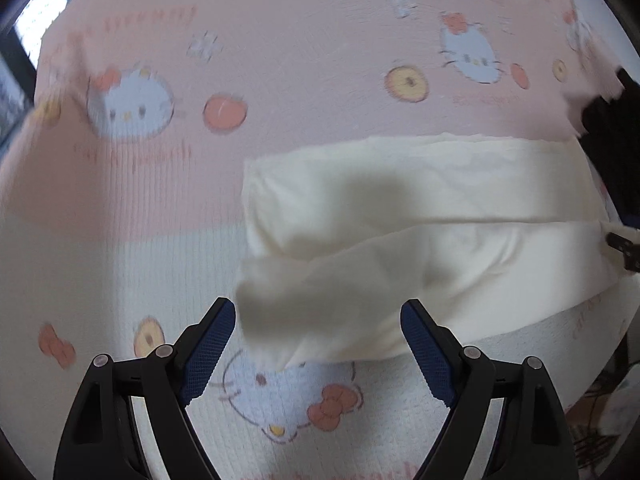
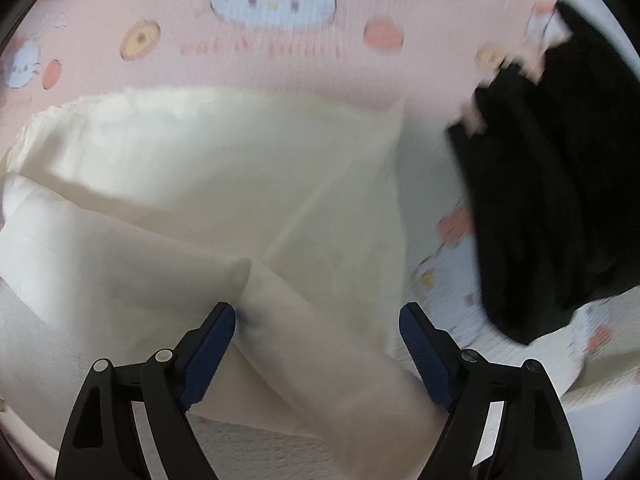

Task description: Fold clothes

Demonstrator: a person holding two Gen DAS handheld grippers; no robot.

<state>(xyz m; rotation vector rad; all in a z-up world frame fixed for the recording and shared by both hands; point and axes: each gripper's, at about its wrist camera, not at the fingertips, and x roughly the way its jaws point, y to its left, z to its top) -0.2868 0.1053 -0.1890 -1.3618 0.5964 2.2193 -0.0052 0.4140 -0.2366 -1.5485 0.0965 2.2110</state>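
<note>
**Cream cloth on the cat blanket**

The left gripper has its fingers spread wide, pinching nothing. The folded cream cloth lies on the pink blanket (cat faces on it). The right gripper is spread too, over the cloth. Black clothes lie nearby.

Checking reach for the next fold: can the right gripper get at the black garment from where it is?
Probably yes. The right gripper is open over the cream garment, gripping nothing, and the black garment lies uncovered on the patterned sheet to its right, with nothing between them.
</note>
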